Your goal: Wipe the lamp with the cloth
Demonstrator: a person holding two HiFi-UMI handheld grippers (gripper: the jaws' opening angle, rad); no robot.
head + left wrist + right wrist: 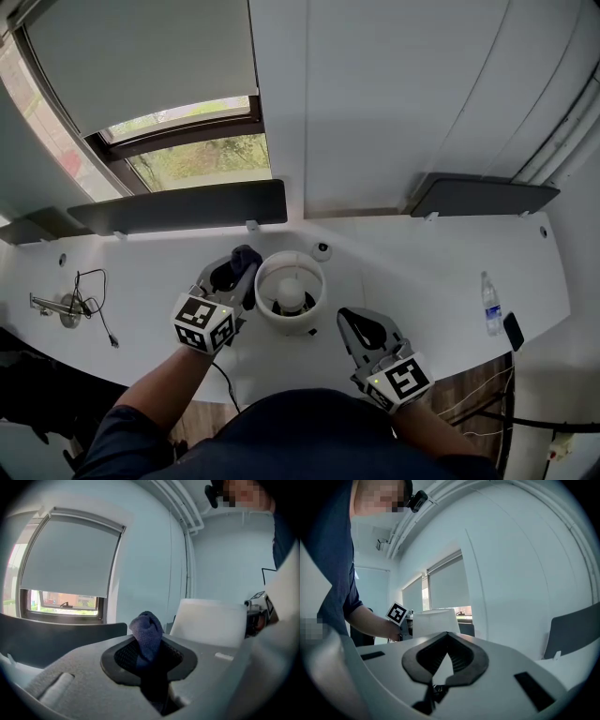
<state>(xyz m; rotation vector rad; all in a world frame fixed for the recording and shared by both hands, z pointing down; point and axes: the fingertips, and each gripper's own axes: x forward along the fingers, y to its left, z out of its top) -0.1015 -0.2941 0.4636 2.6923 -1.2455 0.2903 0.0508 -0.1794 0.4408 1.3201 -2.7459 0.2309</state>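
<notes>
Standing mid-desk (422,262), white lamp (290,292) is showing open shade top to you. You are pinching dark blue cloth (146,632) in left gripper (239,272), just beside shade's left wall. Right gripper (349,319) is hovering near lamp's right, jaws together, empty. Judging wiping about to begin: next move is calling for pressing cloth onto shade and sweeping round.

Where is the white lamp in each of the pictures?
Head view: lamp in the middle, seen from above.
Left gripper view: lamp right of centre, behind the blue cloth.
Right gripper view: lamp just left of centre, above the jaws.
Shared landmark: the left hand-held gripper holding the cloth, close beside the lamp.
</notes>
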